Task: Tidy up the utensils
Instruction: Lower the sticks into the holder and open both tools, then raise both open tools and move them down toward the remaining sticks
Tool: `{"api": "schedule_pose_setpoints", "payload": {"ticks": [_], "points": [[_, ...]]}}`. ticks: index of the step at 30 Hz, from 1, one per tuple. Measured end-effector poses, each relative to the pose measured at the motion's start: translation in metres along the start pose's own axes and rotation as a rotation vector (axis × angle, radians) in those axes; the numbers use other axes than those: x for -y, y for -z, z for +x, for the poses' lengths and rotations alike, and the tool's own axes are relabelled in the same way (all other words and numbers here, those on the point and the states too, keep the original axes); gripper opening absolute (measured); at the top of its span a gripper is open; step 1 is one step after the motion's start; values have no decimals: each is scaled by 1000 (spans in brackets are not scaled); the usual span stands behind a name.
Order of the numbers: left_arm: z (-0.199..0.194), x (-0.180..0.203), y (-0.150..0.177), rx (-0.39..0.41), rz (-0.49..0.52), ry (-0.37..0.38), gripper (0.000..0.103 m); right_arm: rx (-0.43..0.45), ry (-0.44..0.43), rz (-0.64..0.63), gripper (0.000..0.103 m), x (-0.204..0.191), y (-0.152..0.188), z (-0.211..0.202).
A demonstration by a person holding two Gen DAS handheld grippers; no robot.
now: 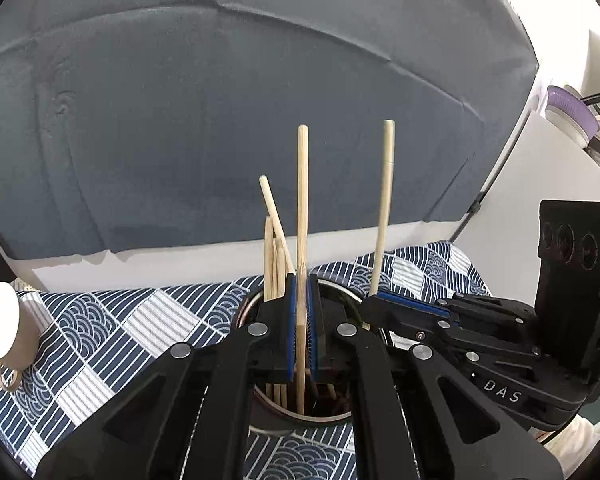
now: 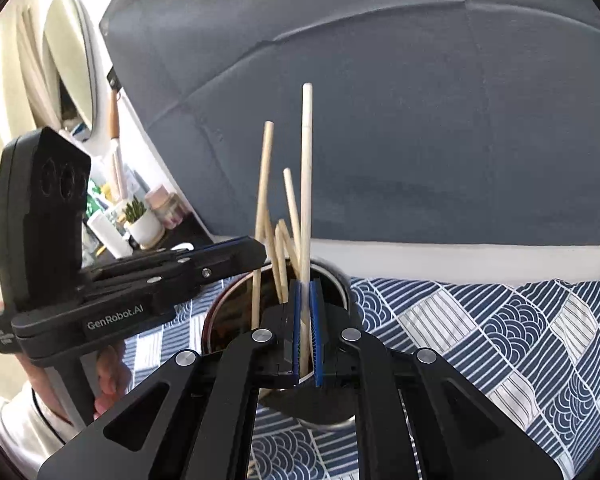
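Note:
My left gripper (image 1: 301,294) is shut on a wooden chopstick (image 1: 303,200) that stands upright, its lower end inside a metal cup (image 1: 332,418). Close on its right, my right gripper (image 1: 374,300) pinches a second chopstick (image 1: 384,208). In the right wrist view, the right gripper (image 2: 307,296) is shut on that chopstick (image 2: 307,180) directly above the cup (image 2: 342,282). The left gripper (image 2: 260,258) reaches in from the left with its chopstick (image 2: 263,184) dipping into the cup. Several loose chopsticks (image 1: 274,220) lean inside the cup.
The cup stands on a blue and white patterned cloth (image 1: 140,320). A white mug (image 1: 4,324) lies on its side at the left edge. A grey padded panel (image 1: 220,120) rises behind. A potted plant (image 2: 142,220) and jars crowd a shelf at left.

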State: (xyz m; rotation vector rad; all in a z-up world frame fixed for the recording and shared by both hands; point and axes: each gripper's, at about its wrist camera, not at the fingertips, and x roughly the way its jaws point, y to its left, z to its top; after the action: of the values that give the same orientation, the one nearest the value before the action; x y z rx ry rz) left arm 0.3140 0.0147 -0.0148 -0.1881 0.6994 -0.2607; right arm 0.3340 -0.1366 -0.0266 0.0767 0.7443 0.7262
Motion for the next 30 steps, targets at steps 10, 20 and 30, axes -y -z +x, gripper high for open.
{"api": "schedule_pose_setpoints", "payload": {"ticks": [10, 20, 30], "points": [[-22, 8, 8, 5, 5, -43, 6, -1, 18, -10, 9, -4, 5, -14], [-49, 16, 14, 20, -9, -83, 29, 34, 6, -22, 44, -12, 8, -46], [-75, 16, 31, 31, -48, -133, 54, 26, -19, -53, 62, -26, 24, -68]]}}
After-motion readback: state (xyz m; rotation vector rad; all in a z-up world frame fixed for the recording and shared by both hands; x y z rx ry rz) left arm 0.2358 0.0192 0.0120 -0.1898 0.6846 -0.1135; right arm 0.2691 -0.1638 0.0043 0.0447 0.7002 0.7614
